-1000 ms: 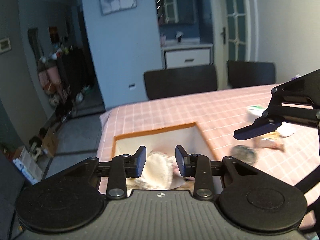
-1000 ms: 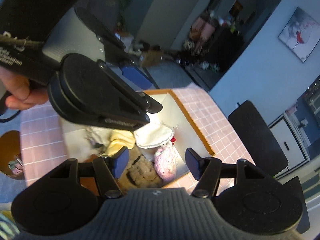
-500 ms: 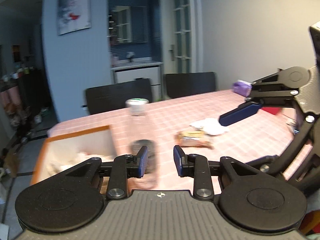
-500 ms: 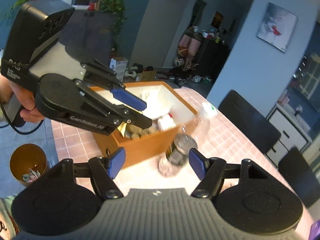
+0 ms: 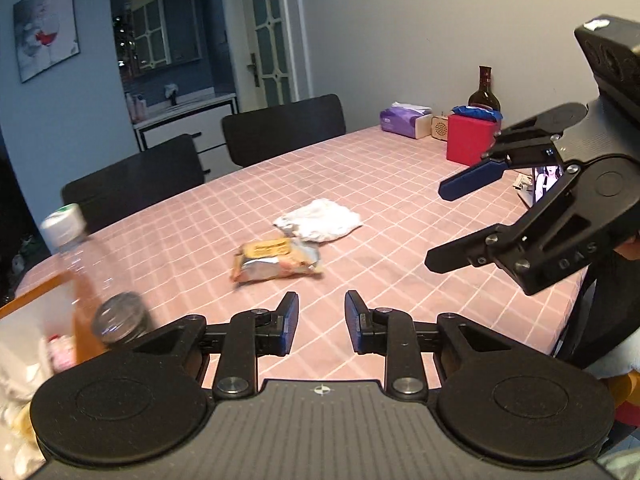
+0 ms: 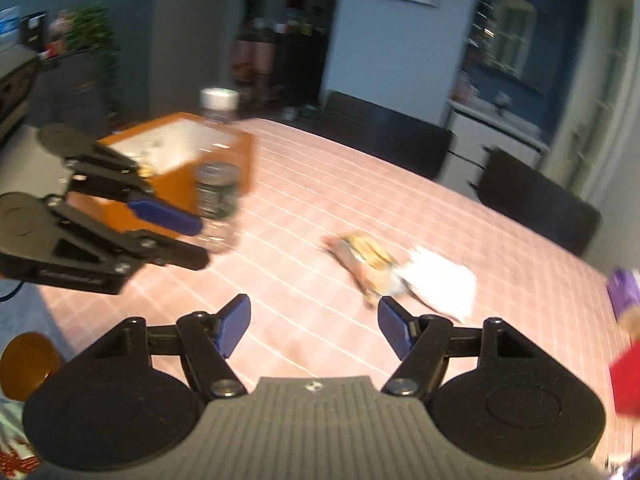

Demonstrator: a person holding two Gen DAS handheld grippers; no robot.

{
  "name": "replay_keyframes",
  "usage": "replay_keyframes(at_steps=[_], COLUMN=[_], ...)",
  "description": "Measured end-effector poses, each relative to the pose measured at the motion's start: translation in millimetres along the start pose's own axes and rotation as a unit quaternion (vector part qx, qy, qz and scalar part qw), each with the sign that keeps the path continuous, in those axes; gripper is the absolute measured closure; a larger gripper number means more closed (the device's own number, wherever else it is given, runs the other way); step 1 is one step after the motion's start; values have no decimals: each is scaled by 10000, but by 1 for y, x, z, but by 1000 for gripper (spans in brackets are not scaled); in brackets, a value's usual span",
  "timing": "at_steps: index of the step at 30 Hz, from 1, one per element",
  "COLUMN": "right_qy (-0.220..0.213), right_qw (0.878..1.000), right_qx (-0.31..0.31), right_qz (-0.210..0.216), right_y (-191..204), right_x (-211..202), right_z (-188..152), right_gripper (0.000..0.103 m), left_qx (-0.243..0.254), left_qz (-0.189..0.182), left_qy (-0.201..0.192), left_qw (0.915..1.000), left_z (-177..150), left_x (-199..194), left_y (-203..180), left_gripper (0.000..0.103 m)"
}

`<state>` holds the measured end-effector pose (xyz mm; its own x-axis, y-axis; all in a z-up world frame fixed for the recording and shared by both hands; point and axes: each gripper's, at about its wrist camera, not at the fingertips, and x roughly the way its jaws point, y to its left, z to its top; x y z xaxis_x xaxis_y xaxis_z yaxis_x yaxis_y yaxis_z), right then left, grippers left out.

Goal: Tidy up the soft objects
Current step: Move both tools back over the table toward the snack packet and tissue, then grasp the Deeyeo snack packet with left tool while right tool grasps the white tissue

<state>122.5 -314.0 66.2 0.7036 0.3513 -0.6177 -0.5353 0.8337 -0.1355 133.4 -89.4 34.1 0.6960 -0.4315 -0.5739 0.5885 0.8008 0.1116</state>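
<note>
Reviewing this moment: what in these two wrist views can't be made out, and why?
- Box contents: left wrist view, cut off by the left edge; only pale soft shapes show.
- Snack packet print: right wrist view, motion blur.
- Plastic bottle label: blurred in both views.
- Small screen: left wrist view, mostly hidden behind the right gripper.

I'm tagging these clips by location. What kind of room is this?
Most likely a home dining room: a table under a pink checked tablecloth, dark dining chairs along its far side, and a framed wine-glass picture on the wall.
</note>
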Motion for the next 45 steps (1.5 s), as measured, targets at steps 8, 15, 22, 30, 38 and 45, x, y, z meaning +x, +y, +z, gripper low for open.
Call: replay_keyframes(at_steps=[8, 15, 22, 30, 38, 45], right_qy=[188, 492, 739, 820, 855, 863], right_qw=[9975, 9954, 9943, 9930, 9924, 9906], right_qx=[594, 718, 570, 533, 636, 903], right_qz=[-346, -404, -512, -656, -612, -560], right_y=[-68, -112, -130, -169, -185, -183], right_x=[29, 84, 144, 193, 225, 232], right_z=[-20, -28, -30, -43, -38, -44], right_gripper=[34, 34, 42, 37, 40, 81], left_qx=[-240, -1298, -2493, -2667, -2666, -2619], left_qz=[120, 540, 635, 656, 632, 585], left_qy=[216, 303, 736, 1017, 1042, 1108], left_qw=[9994, 9896, 9635, 9561, 9561, 9569], left_z=[14, 19, 8, 6, 8, 5], left_x=[63, 128, 190, 222, 223, 215], left_y=[-21, 3, 22, 21, 24, 28], left_gripper=[69, 40, 39, 50, 68, 88])
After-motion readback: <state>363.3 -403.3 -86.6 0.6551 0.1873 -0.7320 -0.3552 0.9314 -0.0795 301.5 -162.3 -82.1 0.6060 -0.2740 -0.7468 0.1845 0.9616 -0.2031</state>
